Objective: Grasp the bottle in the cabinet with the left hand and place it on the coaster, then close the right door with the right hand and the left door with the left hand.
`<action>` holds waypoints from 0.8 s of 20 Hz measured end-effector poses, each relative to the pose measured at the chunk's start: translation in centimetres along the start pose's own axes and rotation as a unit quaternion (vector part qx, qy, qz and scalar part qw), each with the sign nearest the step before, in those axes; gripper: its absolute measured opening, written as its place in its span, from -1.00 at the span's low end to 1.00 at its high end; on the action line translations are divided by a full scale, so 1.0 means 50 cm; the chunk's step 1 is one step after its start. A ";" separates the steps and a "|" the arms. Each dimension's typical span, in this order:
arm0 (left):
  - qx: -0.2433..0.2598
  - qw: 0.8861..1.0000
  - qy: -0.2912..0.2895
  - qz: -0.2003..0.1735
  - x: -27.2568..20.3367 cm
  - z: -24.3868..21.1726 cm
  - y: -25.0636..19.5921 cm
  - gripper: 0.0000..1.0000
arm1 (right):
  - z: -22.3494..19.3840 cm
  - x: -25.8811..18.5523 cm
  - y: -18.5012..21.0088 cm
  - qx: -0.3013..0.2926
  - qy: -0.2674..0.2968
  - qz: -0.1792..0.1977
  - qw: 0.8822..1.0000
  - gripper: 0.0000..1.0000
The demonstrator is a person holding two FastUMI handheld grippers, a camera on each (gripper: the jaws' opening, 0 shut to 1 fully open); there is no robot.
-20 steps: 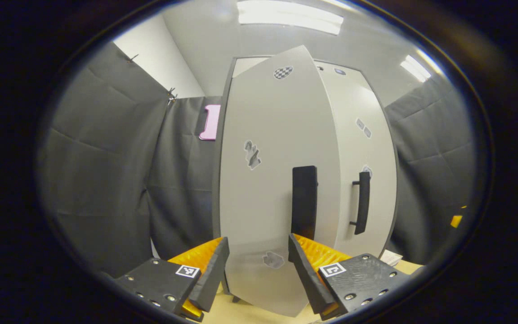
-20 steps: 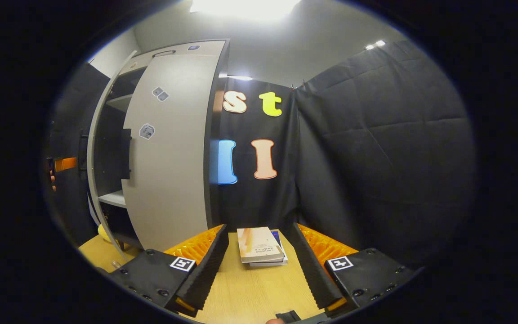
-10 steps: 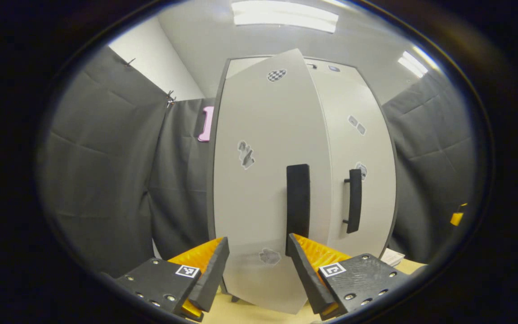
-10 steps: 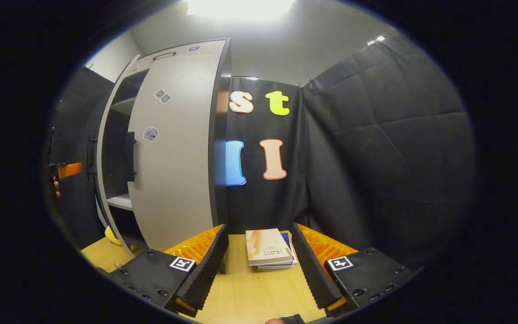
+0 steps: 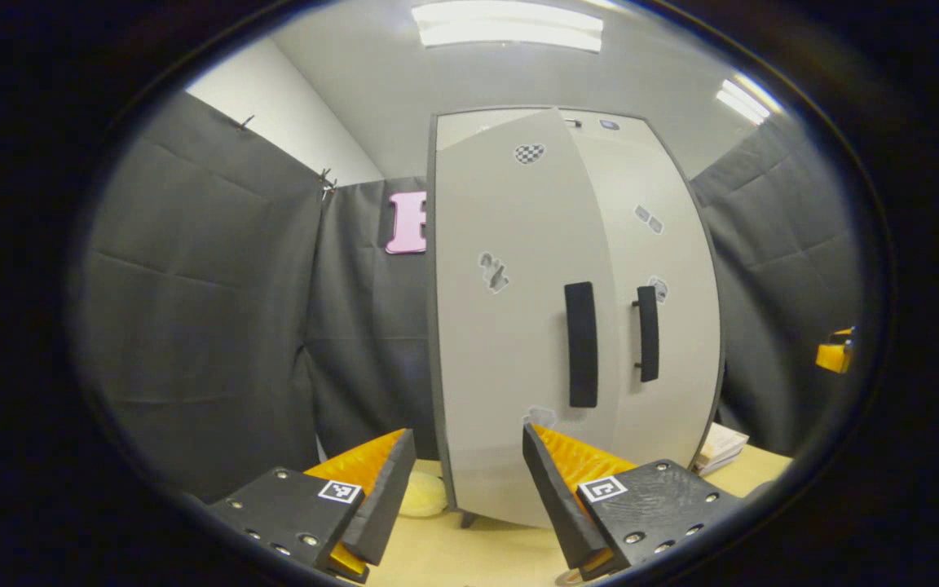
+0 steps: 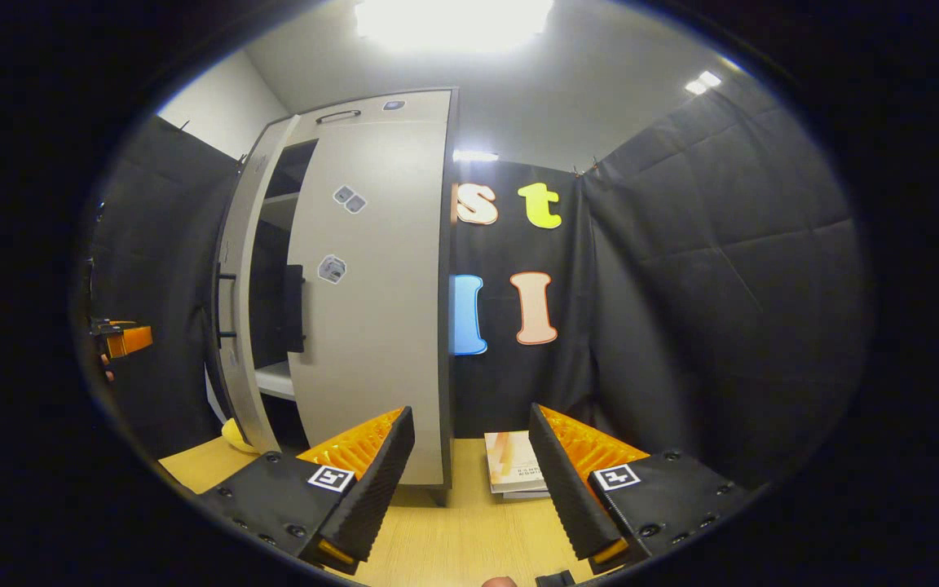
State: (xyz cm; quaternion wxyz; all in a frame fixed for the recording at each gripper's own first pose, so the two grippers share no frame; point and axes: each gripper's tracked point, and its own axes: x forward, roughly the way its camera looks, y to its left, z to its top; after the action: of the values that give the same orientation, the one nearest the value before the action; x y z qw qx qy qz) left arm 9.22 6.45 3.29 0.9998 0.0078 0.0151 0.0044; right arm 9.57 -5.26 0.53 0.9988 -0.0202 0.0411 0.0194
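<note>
While ajar, left door [image 5: 518, 326] just ahead of spread, empty left gripper [image 5: 468, 481]; right gripper [image 6: 469, 481] likewise.

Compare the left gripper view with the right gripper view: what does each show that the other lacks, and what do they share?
Left gripper view: the fronts of both cabinet doors, the left door slightly ajar, its black handle face-on, and a checkered sticker near its top. Right gripper view: the dark gap between the doors, with a white shelf inside, beside the right door. Shared: the wooden table, a stack of books and a yellow object at the cabinet's foot. The left gripper and right gripper both have open fingers.
</note>
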 end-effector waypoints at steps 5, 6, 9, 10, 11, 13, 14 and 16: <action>0.000 1.000 -0.001 0.009 -0.079 0.010 0.094 0.63 | 0.027 -0.056 0.068 0.004 -0.010 0.006 1.000 0.82; 0.001 1.000 -0.003 0.010 -0.093 0.012 0.107 0.63 | 0.030 -0.066 0.078 0.004 -0.012 0.007 1.000 0.75; -0.001 1.000 -0.004 0.008 -0.132 0.014 0.136 0.63 | 0.040 -0.101 0.105 0.000 -0.018 0.009 1.000 0.75; -0.001 1.000 -0.005 0.007 -0.145 0.014 0.144 0.62 | 0.041 -0.113 0.113 -0.001 -0.020 0.009 1.000 0.75; 0.000 1.000 -0.005 0.006 -0.154 0.014 0.149 0.63 | 0.042 -0.125 0.120 -0.001 -0.020 0.009 1.000 0.82; 0.004 1.000 -0.005 0.003 -0.175 0.013 0.158 0.62 | 0.042 -0.143 0.132 -0.001 -0.021 0.011 1.000 0.82; 0.004 1.000 -0.004 0.001 -0.186 0.012 0.161 0.62 | 0.039 -0.152 0.137 -0.001 -0.022 0.010 1.000 0.75; 0.001 1.000 -0.004 -0.003 -0.204 0.011 0.164 0.62 | 0.038 -0.170 0.144 0.000 -0.022 0.010 1.000 0.82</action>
State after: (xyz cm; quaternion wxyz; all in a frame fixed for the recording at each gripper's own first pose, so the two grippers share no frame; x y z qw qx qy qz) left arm -1.02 14.56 4.29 0.9999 0.0083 0.0112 0.0016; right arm 0.98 1.68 2.84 0.9992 -0.0195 0.0189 0.0300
